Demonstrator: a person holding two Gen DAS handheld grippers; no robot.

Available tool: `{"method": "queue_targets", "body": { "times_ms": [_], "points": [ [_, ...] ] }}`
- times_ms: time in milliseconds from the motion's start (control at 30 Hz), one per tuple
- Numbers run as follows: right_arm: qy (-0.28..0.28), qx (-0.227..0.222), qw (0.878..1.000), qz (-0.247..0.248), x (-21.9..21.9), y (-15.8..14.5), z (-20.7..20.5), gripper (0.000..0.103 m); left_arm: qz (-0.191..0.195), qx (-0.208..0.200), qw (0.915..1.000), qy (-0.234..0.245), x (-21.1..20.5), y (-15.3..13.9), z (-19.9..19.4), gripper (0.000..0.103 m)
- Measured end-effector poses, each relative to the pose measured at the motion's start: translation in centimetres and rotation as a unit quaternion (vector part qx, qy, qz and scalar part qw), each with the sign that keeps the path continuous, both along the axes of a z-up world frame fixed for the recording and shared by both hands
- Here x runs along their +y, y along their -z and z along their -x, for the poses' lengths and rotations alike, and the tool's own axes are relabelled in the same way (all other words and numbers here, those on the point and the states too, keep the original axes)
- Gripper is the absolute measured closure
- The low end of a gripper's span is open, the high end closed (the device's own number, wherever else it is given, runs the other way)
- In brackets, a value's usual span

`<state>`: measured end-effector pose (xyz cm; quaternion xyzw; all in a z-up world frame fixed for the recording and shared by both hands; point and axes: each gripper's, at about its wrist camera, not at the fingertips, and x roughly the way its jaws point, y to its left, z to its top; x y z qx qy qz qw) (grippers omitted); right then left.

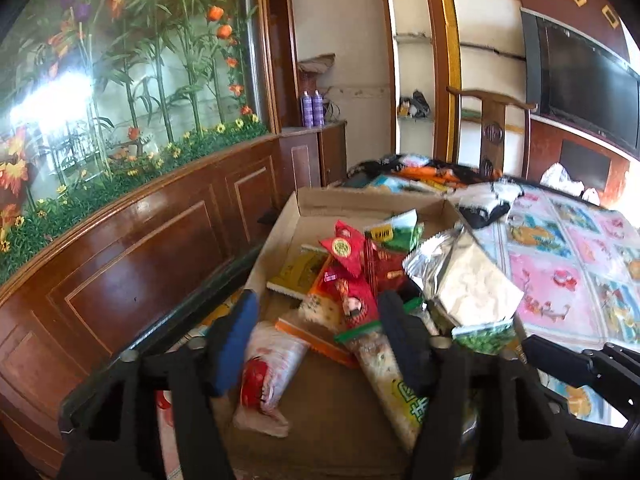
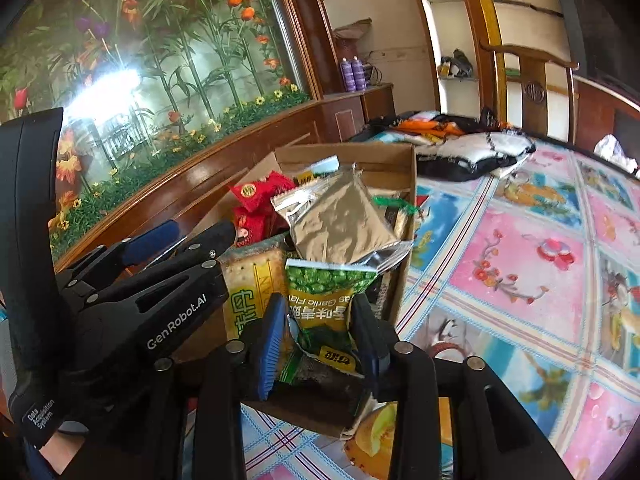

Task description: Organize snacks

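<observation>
A shallow cardboard box on the table holds several snack packets: red packets, a silver foil packet and a red-and-white packet. My left gripper is open and empty, low over the box. My right gripper is shut on a green pea snack packet at the box's near right edge; the packet also shows in the left wrist view. The silver foil packet lies just beyond it. The left gripper shows at the left of the right wrist view.
The table has a colourful floral cloth. A black-and-white bundle and orange items lie at its far end. A wooden chair stands behind. A wood-panelled wall with a flower mural runs along the left.
</observation>
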<state>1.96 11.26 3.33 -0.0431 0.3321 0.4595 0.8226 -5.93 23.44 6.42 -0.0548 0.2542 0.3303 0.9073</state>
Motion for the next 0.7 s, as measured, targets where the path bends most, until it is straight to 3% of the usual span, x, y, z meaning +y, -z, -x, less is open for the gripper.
{"method": "queue_targets", "body": {
  "times_ms": [33,167,267,367,533,700],
  "points": [
    [0.003,-0.008,1.0,-0.001,-0.3,-0.3,0.1,0.059,-0.003,-0.01,0.9999,-0.001,-0.1,-0.3,0.3,0.026],
    [0.013,-0.033,0.999,-0.013,-1.9,-1.6,0.7,0.031,-0.023,-0.044,0.9987,0.007,-0.8,-1.3,1.4,0.012],
    [0.026,-0.069,0.997,-0.009,-3.4,-2.7,1.4,0.023,-0.037,-0.071,0.9966,0.018,-1.6,-2.1,2.2,0.002],
    [0.046,-0.108,0.993,-0.007,-5.5,-3.5,2.3,0.009,-0.056,-0.083,0.9948,0.021,-2.4,-2.7,2.7,0.0],
    [0.08,-0.141,0.987,0.008,-9.5,-3.9,3.5,0.0,-0.073,-0.054,0.9958,0.012,-3.3,-2.6,2.0,0.0],
    [0.106,-0.094,0.99,-0.014,-13.1,-3.6,2.5,0.0,-0.067,-0.049,0.996,0.032,-3.8,-2.6,1.9,0.0]
  ]
}}
